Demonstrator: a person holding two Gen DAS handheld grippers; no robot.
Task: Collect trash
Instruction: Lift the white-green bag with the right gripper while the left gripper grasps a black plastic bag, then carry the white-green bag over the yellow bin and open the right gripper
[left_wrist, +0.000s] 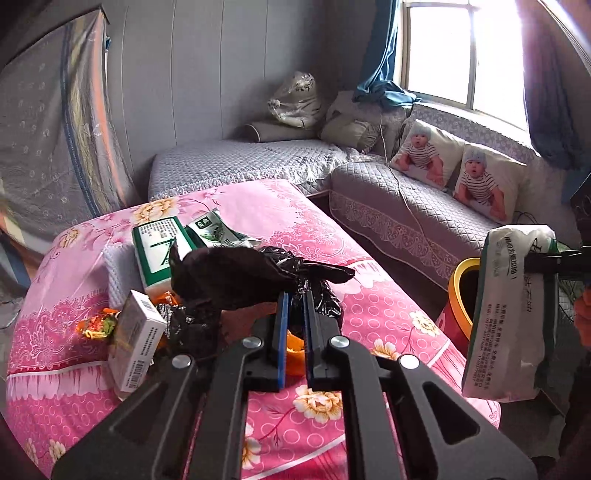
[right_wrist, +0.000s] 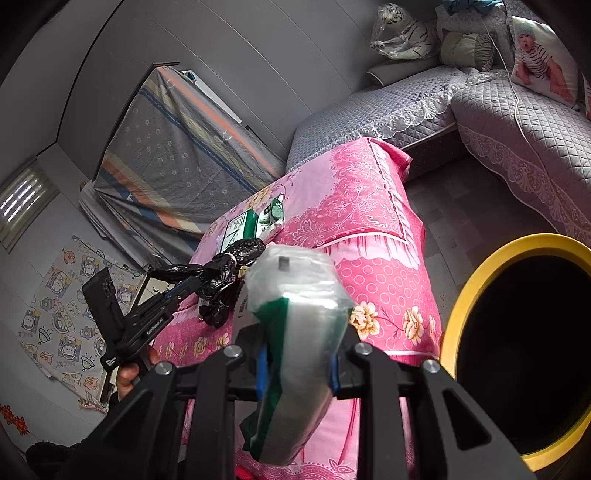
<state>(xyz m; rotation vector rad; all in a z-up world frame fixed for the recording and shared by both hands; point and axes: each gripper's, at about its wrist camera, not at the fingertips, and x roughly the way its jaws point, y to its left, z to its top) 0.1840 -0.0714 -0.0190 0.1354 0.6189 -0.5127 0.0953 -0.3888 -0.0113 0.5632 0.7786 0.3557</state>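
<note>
My left gripper (left_wrist: 294, 295) is shut on a crumpled black plastic bag (left_wrist: 236, 273), lifted just above the pink-covered table (left_wrist: 388, 310); the bag also shows in the right wrist view (right_wrist: 221, 280). My right gripper (right_wrist: 298, 354) is shut on a white-and-green tissue pack (right_wrist: 295, 332), held in the air beside the table and left of the yellow-rimmed bin (right_wrist: 461, 295). In the left wrist view the pack (left_wrist: 509, 317) hangs in front of the bin (left_wrist: 461, 284).
On the table lie a green-and-white carton (left_wrist: 159, 251), a green pouch (left_wrist: 210, 229), a white small box (left_wrist: 136, 336) and a colourful wrapper (left_wrist: 98, 326). A grey quilted sofa (left_wrist: 406, 206) with baby-print cushions stands behind, under a window.
</note>
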